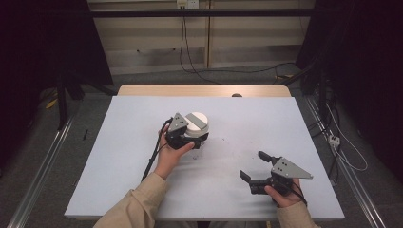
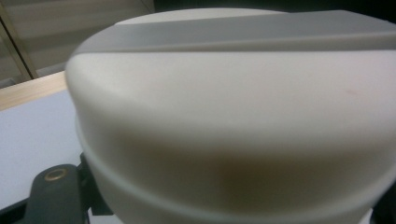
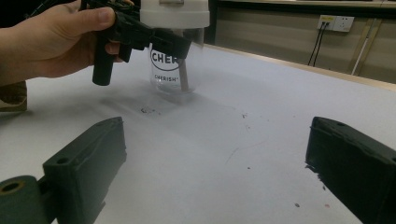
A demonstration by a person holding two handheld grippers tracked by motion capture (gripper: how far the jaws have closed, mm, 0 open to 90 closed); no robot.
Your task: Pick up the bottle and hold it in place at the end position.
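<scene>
A clear jar (image 3: 167,70) with black lettering and a white lid (image 1: 196,121) stands near the middle of the light grey table (image 1: 119,156). A brownish stick shows inside it. My left gripper (image 1: 192,137) is shut on the jar just under the lid, its black jaws either side of the neck (image 3: 156,39). Seen very close in the left gripper view, the lid (image 2: 233,116) has a grey band across its top. The jar's base seems to rest on the table. My right gripper (image 1: 253,165) is held open near the front right, apart from the jar, with nothing between its jaws (image 3: 217,126).
A wooden strip (image 1: 204,90) runs along the table's far edge, with a small dark thing (image 1: 236,95) on it. Dark specks (image 3: 147,110) mark the surface in front of the jar. Cables and a socket (image 3: 334,22) are on the far wall.
</scene>
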